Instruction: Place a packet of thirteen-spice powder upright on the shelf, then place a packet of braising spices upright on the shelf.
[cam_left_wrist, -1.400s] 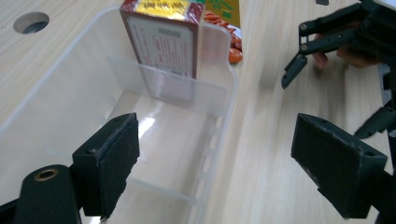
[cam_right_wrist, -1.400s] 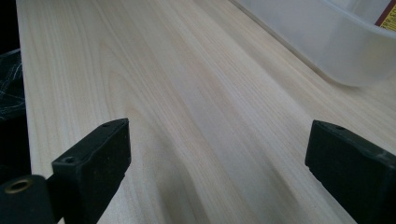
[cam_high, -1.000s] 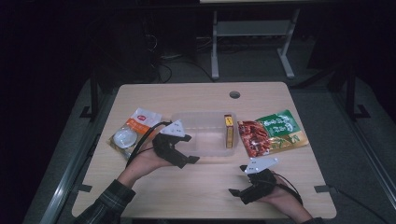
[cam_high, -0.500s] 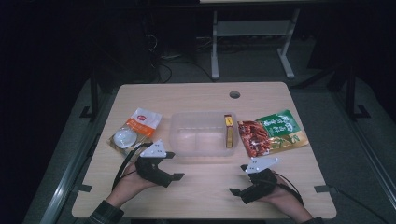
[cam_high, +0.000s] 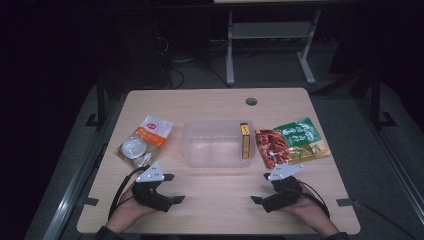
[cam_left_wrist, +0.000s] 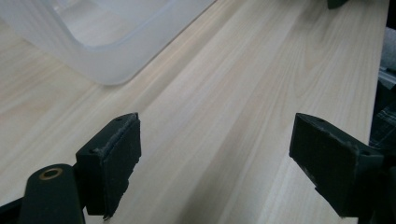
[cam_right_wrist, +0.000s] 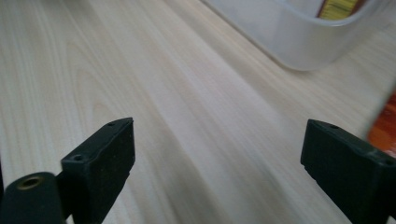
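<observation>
Evidently resting: left gripper (cam_high: 172, 188) and right gripper (cam_high: 259, 188) lie near the clear tub (cam_high: 218, 157), jaws wide, empty. Yellow box (cam_high: 244, 140) stands inside the tub; packets flank it, handy for loading.

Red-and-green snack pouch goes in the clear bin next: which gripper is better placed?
Probably right. The right gripper sits open just below the red-and-green pouch, right of the bin. The left gripper is across the table, nearer the orange-and-white packet.
</observation>
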